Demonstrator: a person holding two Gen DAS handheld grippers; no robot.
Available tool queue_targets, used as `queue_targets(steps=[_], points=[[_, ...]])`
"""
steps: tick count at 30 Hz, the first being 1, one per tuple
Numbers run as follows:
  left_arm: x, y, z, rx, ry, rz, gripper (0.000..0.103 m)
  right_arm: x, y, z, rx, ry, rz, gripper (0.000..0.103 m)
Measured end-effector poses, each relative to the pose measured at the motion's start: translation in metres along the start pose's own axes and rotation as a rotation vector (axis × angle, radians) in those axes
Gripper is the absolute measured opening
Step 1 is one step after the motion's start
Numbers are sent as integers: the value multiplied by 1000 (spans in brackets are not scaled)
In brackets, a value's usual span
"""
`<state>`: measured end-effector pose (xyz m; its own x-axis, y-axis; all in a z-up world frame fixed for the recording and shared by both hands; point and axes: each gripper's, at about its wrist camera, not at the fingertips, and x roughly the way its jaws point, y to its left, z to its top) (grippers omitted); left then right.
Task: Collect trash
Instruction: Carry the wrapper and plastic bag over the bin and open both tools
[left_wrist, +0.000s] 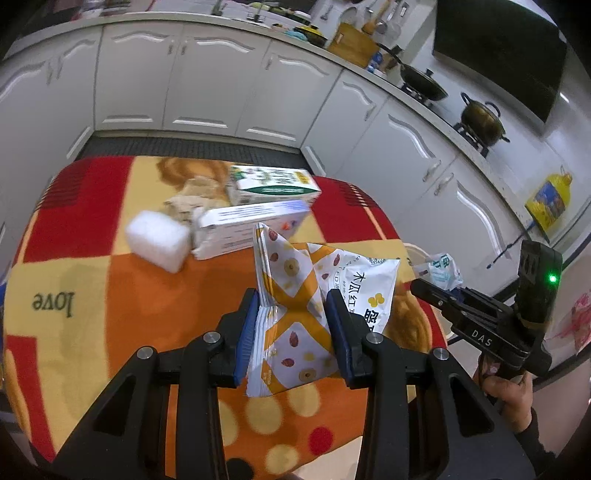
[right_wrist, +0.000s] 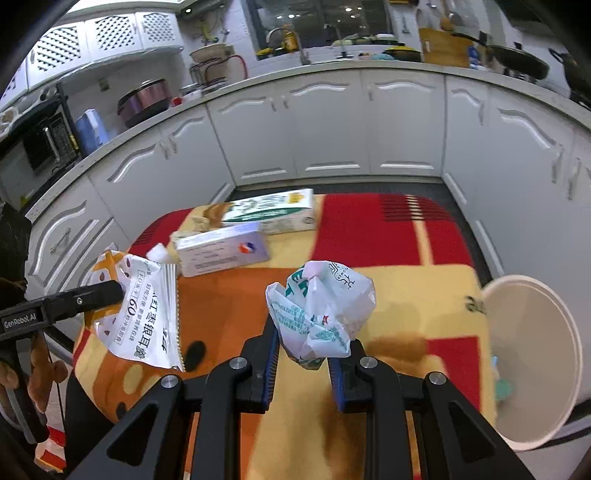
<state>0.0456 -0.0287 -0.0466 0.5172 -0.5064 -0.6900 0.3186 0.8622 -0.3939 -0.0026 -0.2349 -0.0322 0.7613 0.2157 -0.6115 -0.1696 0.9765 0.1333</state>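
My left gripper (left_wrist: 293, 330) is shut on a white and orange snack wrapper (left_wrist: 295, 325), held above the colourful tablecloth (left_wrist: 110, 295). The wrapper also shows in the right wrist view (right_wrist: 147, 314) at the left. My right gripper (right_wrist: 303, 365) is shut on a crumpled white plastic bag (right_wrist: 321, 314) with green print, held above the cloth. In the left wrist view the right gripper (left_wrist: 443, 299) is at the right with the bag (left_wrist: 441, 271). A white bin (right_wrist: 535, 369) stands past the table's right edge.
On the cloth lie a green and white carton (left_wrist: 273, 184), a white and purple box (left_wrist: 247, 229), a white foam block (left_wrist: 159, 240) and crumpled brown paper (left_wrist: 192, 199). White kitchen cabinets (right_wrist: 332, 129) surround the table. Pots stand on the stove (left_wrist: 480, 122).
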Motion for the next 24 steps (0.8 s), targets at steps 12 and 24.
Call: queue_targets(steps=[12,24], points=[[52,-79,11,109,42,-35,35,-37,-72,-24,113,-14,-108,23],[128,-158,24,187,110,-76,35,-51,-153,-51,247,17,-219,23]])
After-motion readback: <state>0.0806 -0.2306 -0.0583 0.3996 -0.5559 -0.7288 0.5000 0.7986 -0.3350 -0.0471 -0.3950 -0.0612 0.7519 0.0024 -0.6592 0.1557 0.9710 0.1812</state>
